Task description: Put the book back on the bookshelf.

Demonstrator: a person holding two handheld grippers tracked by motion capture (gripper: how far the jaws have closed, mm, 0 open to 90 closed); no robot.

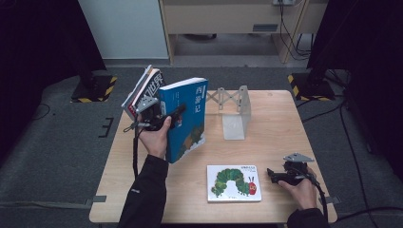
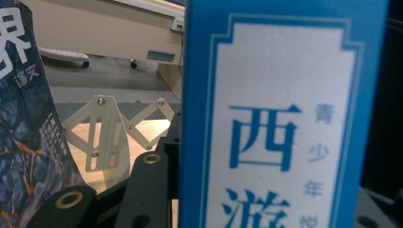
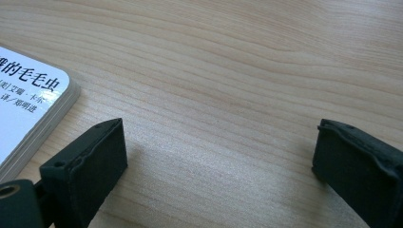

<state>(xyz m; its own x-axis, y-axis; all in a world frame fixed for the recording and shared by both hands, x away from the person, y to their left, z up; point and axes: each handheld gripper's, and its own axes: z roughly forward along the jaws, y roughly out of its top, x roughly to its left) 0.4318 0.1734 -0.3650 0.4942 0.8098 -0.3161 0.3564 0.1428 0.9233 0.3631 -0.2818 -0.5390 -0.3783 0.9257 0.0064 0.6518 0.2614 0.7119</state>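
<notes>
My left gripper (image 1: 172,117) is shut on a tall blue book (image 1: 187,118) with Chinese characters on its white spine label (image 2: 280,118), and holds it upright, a little tilted, over the table's left half. One black finger (image 2: 145,190) shows beside the spine. Two or three more books (image 1: 145,88) lean behind it at the left, the nearest with a dark cover (image 2: 23,133). A white caterpillar picture book (image 1: 234,183) lies flat near the front edge. Just right of it, my right gripper (image 1: 271,175) rests low over the wood, open and with nothing between its jaws (image 3: 218,161); the book's corner (image 3: 28,104) lies at its left.
A metal scissor-type book rack (image 1: 235,107) stands at the back middle of the wooden table (image 1: 285,128), right of the blue book; its slats (image 2: 109,133) also show in the left gripper view. Dark floor, cables and a desk lie beyond.
</notes>
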